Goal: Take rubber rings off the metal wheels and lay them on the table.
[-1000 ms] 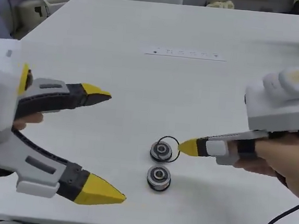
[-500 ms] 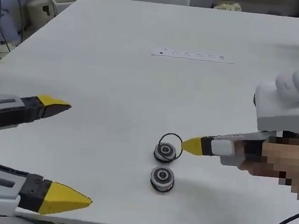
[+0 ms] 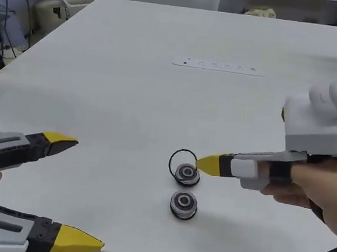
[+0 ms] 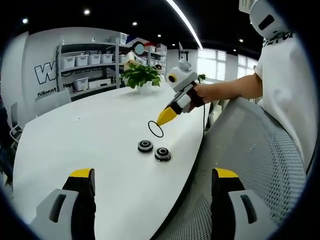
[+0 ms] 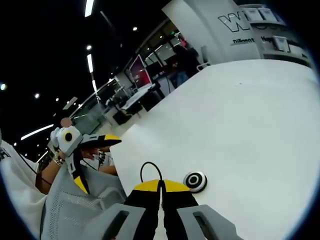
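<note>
Pinching a thin black rubber ring [image 3: 182, 161] between its yellow-tipped jaws, the right gripper [image 3: 203, 164] has its tongs pressed together on the ring's edge; its own view shows no gap between the tips, and the ring arcs up out of them. In the left gripper view the ring hangs from those tips in the air, just above and beside the farther small round metal wheel [image 3: 186, 173], and looks free of it. In the head view the ring's lower edge overlaps the wheel's top, so whether the two touch cannot be told. The nearer round metal wheel [image 3: 183, 203] sits just beside the first on the white table [image 3: 132, 70]; it seems to carry a dark band around its rim, likely a ring yet to be pulled. The left gripper [image 3: 88, 195] hovers well apart from the wheels at the table's near edge, with its tongs spread wide and holding nothing. By my reading, the step in hand is the carry-off: one ring is stripped and needs laying down. The next move calls for swinging the right gripper sideways to a bare patch of table, clear of both wheels. It should lower until the limp ring lies flat, then part the jaws so the ring neither springs back nor snags on a wheel.
</note>
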Demonstrator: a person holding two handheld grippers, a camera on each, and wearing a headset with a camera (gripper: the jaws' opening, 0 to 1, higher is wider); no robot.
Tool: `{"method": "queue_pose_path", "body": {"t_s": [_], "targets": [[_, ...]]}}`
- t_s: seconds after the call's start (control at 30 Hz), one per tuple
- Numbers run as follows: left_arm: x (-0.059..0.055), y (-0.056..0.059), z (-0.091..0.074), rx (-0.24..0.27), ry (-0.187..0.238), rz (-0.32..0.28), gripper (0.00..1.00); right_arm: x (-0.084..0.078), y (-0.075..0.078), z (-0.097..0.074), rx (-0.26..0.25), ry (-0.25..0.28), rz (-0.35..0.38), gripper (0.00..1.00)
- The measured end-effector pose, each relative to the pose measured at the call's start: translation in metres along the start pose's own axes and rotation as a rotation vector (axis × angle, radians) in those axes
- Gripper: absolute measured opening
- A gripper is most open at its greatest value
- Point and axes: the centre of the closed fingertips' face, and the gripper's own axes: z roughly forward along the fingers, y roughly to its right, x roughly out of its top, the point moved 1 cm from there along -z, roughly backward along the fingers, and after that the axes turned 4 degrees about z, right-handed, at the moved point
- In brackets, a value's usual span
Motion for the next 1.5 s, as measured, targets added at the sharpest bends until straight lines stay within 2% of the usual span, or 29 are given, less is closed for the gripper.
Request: {"method": "queue_pose_path", "body": {"t_s": [0.17, 0.33, 0.43, 0.53, 0.7, 0.87, 1.1, 1.2, 1.5], "targets": [[-0.002, 0.003, 0.001, -0.013, -0.001, -0.011, 0.97, -0.005, -0.010, 0.011, 0.019, -0.011, -0.024, 0.00], [-0.002, 0.002, 0.001, -0.009, 0.005, -0.022, 0.97, -0.015, -0.020, 0.026, 0.030, -0.048, -0.072, 0.00], [-0.002, 0.004, 0.001, -0.018, 0.008, -0.030, 0.97, -0.023, -0.019, 0.034, 0.011, -0.076, -0.138, 0.00], [-0.002, 0.003, 0.001, -0.015, 0.012, -0.031, 0.96, -0.030, -0.022, 0.042, 0.010, -0.097, -0.161, 0.00], [-0.002, 0.002, 0.001, -0.007, 0.017, -0.037, 0.95, -0.038, -0.018, 0.050, 0.001, -0.115, -0.175, 0.00], [-0.002, 0.002, 0.001, -0.007, 0.019, -0.044, 0.93, -0.046, -0.009, 0.055, -0.037, -0.141, -0.186, 0.00], [-0.002, 0.001, 0.000, -0.003, 0.027, -0.054, 0.93, -0.052, -0.005, 0.061, -0.054, -0.149, -0.182, 0.00], [-0.003, 0.000, 0.000, -0.001, 0.026, -0.056, 0.93, -0.054, -0.005, 0.063, -0.063, -0.158, -0.224, 0.00], [-0.004, 0.000, 0.000, 0.004, 0.019, -0.061, 0.91, -0.057, -0.002, 0.065, -0.075, -0.173, -0.268, 0.00]]}}
